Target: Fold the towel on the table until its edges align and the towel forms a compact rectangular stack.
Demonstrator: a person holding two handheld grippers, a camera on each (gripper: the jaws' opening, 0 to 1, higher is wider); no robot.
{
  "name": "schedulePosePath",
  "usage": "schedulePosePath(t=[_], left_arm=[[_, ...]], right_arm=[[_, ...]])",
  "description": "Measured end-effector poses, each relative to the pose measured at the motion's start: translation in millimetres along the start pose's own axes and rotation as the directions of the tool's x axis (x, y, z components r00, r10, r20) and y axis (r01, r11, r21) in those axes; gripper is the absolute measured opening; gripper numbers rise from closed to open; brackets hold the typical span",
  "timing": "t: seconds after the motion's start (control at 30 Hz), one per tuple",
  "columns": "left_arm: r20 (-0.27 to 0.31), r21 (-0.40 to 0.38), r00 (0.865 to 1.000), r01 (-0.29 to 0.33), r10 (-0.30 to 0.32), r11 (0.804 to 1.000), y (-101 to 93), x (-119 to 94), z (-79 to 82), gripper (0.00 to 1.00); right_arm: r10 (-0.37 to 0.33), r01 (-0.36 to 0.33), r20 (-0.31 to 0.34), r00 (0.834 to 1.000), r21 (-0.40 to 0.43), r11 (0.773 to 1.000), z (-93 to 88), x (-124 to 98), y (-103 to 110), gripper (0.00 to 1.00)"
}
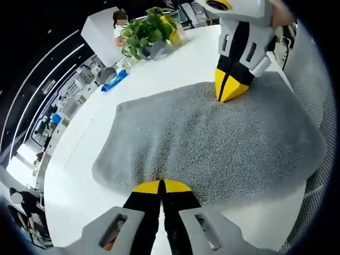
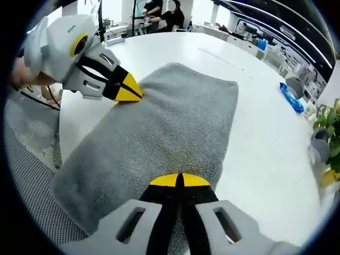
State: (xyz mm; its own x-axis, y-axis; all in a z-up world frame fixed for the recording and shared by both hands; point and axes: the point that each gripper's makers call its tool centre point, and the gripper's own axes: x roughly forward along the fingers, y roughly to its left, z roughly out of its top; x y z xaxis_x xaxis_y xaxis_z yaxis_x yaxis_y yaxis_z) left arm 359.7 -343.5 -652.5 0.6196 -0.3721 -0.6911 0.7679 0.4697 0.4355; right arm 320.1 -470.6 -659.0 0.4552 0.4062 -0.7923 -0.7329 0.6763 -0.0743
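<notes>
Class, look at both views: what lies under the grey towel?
The grey towel lies flat on the white table, which shows all round it. Both tongs, left and right, sit shut at its edges. Anything beneath stays covered.

- Towel (image 1: 212, 138): showing plain grey.
- Desk (image 1: 79, 175): appearing white.
- Left tool (image 1: 161, 187) and right tool (image 2: 179, 180): showing yellow tips, black jaws, grey bodies.
- Plant (image 1: 146, 29): showing green.
</notes>
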Motion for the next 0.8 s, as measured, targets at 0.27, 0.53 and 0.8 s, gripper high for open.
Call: schedulePosePath(t=[0.27,0.53,0.8], left_arm=[[-0.010,-0.035,1.000,0.007,-0.007,0.999,9.7,6.8,1.3,0.00],[0.000,0.050,0.999,0.037,-0.037,0.998,16.3,16.1,6.3,0.00],[0.011,0.061,0.998,0.054,-0.054,0.997,21.4,23.2,11.0,0.00]], right_arm=[[0.003,-0.012,0.109,0.994,0.083,0.996,1.1,-0.9,4.5,0.00],[0.011,-0.026,0.160,0.987,0.096,0.995,2.5,-1.0,7.0,0.00],[-0.002,-0.011,0.186,0.983,0.070,0.997,5.1,-1.0,9.0,0.00]])
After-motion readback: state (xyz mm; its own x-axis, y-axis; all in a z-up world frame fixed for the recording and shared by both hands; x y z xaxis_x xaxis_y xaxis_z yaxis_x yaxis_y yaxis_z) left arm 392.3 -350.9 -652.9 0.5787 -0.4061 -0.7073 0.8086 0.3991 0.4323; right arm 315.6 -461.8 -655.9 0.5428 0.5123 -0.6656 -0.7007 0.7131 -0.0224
